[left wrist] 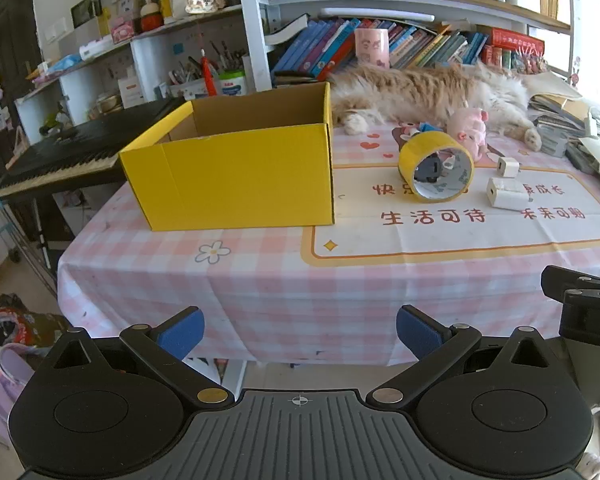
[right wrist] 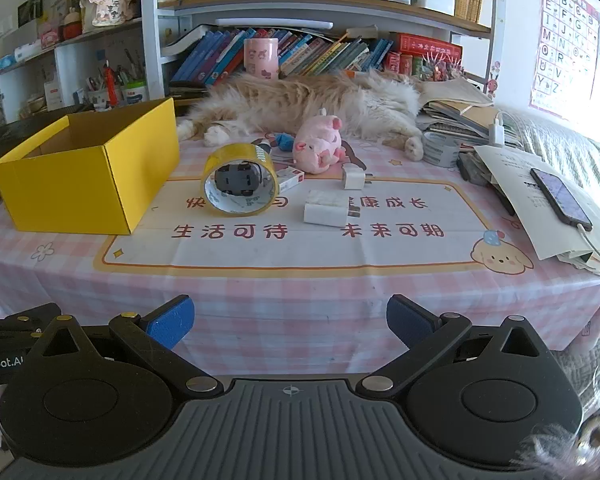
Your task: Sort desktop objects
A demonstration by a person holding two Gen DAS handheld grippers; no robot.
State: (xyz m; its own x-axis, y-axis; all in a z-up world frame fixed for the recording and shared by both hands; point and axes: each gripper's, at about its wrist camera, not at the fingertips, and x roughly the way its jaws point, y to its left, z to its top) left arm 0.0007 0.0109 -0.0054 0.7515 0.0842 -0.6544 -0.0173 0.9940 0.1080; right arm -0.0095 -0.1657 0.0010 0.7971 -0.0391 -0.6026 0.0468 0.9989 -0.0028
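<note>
An open yellow cardboard box [left wrist: 236, 172] [right wrist: 88, 176] stands on the left of the table. To its right a yellow tape roll [left wrist: 436, 166] [right wrist: 240, 180] stands on edge, with a small grey toy car [right wrist: 236, 179] seen through its hole. A large white charger [left wrist: 508, 193] [right wrist: 328, 208], a small white charger [left wrist: 508, 167] [right wrist: 354, 178] and a pink plush pig [left wrist: 470, 128] [right wrist: 320, 146] lie nearby. My left gripper [left wrist: 300, 332] and right gripper [right wrist: 290, 322] are both open and empty, in front of the table's near edge.
A long-haired cat [left wrist: 428, 92] [right wrist: 308, 104] lies along the back of the table. Books, papers and a charging phone [right wrist: 560, 198] pile up at the right. Shelves stand behind; a keyboard piano [left wrist: 68, 156] sits left of the table [right wrist: 300, 300].
</note>
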